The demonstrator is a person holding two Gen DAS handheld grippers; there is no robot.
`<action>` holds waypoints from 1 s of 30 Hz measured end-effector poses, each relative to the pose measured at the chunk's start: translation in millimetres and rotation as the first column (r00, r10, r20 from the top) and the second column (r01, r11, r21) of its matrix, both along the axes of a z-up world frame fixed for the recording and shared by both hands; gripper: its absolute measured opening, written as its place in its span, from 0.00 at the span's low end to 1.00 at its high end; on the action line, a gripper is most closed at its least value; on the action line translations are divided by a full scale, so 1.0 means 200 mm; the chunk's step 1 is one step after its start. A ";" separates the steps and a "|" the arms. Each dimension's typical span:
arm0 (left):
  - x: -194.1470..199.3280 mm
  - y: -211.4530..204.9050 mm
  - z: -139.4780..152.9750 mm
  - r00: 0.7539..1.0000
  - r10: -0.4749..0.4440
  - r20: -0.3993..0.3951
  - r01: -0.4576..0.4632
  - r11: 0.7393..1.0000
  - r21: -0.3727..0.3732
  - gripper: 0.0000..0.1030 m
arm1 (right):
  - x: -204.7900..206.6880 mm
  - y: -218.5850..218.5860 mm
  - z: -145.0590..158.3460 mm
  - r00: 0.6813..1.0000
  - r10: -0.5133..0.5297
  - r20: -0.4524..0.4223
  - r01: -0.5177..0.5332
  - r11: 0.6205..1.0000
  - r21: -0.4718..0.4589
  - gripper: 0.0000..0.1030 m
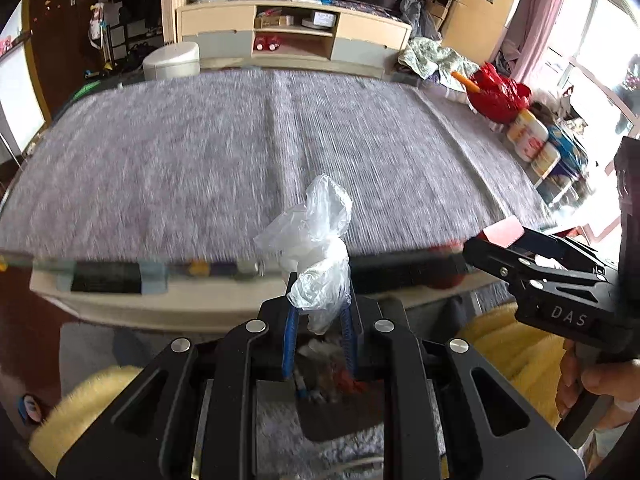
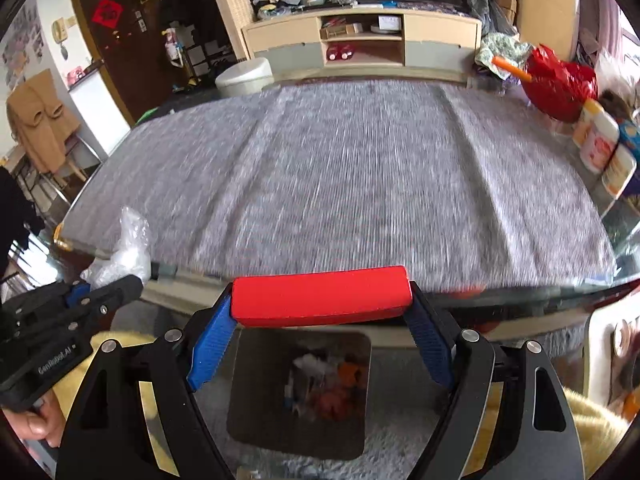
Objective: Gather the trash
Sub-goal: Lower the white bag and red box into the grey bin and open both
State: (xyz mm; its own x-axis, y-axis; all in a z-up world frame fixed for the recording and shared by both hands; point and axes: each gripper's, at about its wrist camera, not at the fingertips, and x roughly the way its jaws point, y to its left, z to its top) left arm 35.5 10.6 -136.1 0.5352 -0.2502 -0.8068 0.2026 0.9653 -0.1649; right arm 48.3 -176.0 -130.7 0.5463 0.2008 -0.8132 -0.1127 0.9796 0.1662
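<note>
A crumpled clear plastic bag (image 1: 316,240) sticks up from my left gripper (image 1: 319,312), whose blue fingers (image 1: 289,340) are shut on its lower end. In the right wrist view the same bag (image 2: 126,246) and left gripper (image 2: 120,280) show at the left edge. My right gripper (image 2: 322,300) is shut on a red block (image 2: 322,294), held crosswise between its blue pads (image 2: 212,344). From the left wrist view the right gripper (image 1: 492,240) comes in from the right. Under both grippers a dark square bin (image 2: 256,420) stands on the floor with mixed trash inside; its wall (image 1: 340,424) shows between the left fingers.
A table under a grey cloth (image 2: 340,168) spreads ahead, its front edge just past the grippers. At its right side sit a red bag (image 2: 560,80) and several jars (image 2: 600,140). Yellow fleece fabric (image 1: 520,344) flanks the bin. A low cabinet (image 2: 360,40) lines the far wall.
</note>
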 end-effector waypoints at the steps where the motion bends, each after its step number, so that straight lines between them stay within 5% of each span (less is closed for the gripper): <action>1: -0.03 -0.01 -0.02 1.000 -0.003 -0.005 0.003 1.000 0.000 0.17 | -0.03 0.00 -0.02 1.000 0.003 -0.007 -0.003 1.000 0.001 0.79; 18: -0.19 -0.14 -0.62 0.962 -0.083 -0.259 0.083 0.996 -0.012 0.17 | -0.13 -0.02 -0.55 0.976 -0.007 -0.217 0.015 0.999 0.033 0.79; 30: -0.13 -0.16 -0.80 0.937 -0.095 -0.336 0.093 0.995 -0.020 0.20 | -0.09 0.05 -0.73 0.958 0.027 -0.286 -0.032 0.999 -0.013 0.79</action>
State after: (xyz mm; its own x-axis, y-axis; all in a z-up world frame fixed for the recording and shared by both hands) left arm 8.7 -20.4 -295.4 0.2069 -0.2899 -0.9344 0.2243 0.9437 -0.2431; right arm 29.6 -166.7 -276.5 0.2846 0.1974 -0.9381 -0.0915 0.9797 0.1784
